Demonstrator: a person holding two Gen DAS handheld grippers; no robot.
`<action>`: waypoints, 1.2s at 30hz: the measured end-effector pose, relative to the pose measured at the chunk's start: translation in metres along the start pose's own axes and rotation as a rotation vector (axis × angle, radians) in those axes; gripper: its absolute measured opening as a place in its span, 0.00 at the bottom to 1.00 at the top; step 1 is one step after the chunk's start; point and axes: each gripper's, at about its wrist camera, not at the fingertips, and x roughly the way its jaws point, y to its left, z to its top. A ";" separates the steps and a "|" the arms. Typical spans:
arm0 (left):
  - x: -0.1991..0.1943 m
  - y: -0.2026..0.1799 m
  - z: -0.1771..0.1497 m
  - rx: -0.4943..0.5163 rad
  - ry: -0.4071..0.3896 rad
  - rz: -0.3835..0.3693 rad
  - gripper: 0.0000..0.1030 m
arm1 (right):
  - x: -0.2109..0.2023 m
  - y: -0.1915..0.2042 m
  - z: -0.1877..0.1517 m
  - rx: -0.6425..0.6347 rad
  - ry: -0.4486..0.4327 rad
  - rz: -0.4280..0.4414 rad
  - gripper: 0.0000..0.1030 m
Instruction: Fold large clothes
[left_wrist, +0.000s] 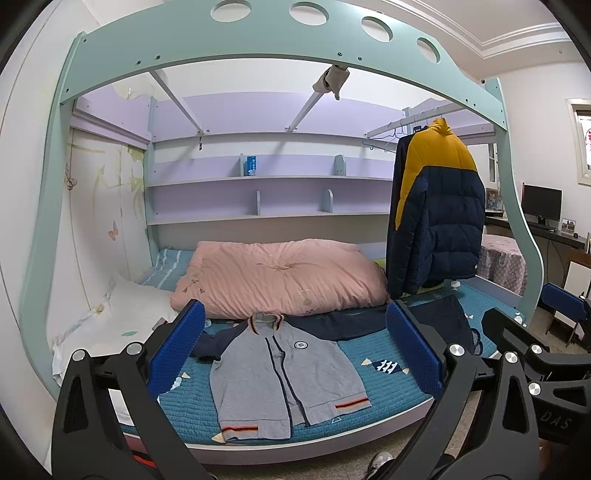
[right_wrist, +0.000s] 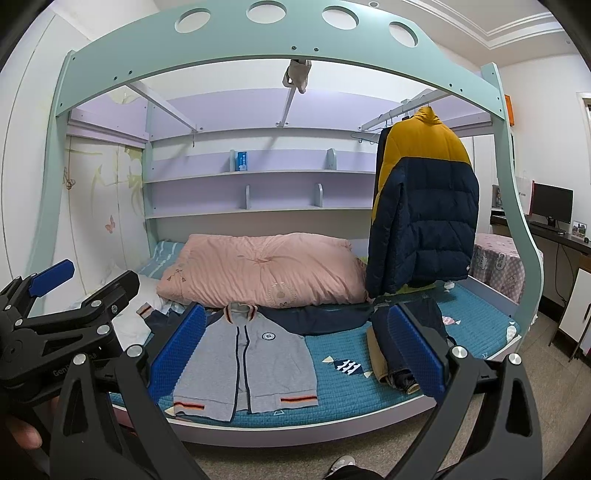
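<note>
Both grippers' blue ridged fingers (left_wrist: 413, 343) spread wide, holding nothing, left gripper (left_wrist: 295, 347) and right gripper (right_wrist: 299, 350) hovering before grey zip-up jacket with navy sleeves (left_wrist: 284, 373) lying flat on teal quilted mattress (left_wrist: 388, 391), pink duvet (left_wrist: 280, 277) behind.

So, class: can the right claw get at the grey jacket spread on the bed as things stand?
Probably yes. The right claw is open and empty, and the grey jacket lies flat on the bed with nothing between them.

jacket (left_wrist: 280, 373) sleeve behind gripper, shoe (right_wrist: 341, 466) cropped
</note>
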 end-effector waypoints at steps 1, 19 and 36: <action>-0.001 0.000 -0.001 -0.001 -0.001 0.001 0.96 | 0.000 0.000 0.000 0.001 0.000 -0.001 0.93; -0.003 -0.005 -0.003 -0.002 -0.006 0.007 0.96 | 0.000 0.000 -0.001 0.004 0.001 -0.002 0.93; -0.003 -0.007 -0.010 0.012 -0.022 0.012 0.96 | -0.001 -0.001 0.000 0.006 0.002 -0.002 0.93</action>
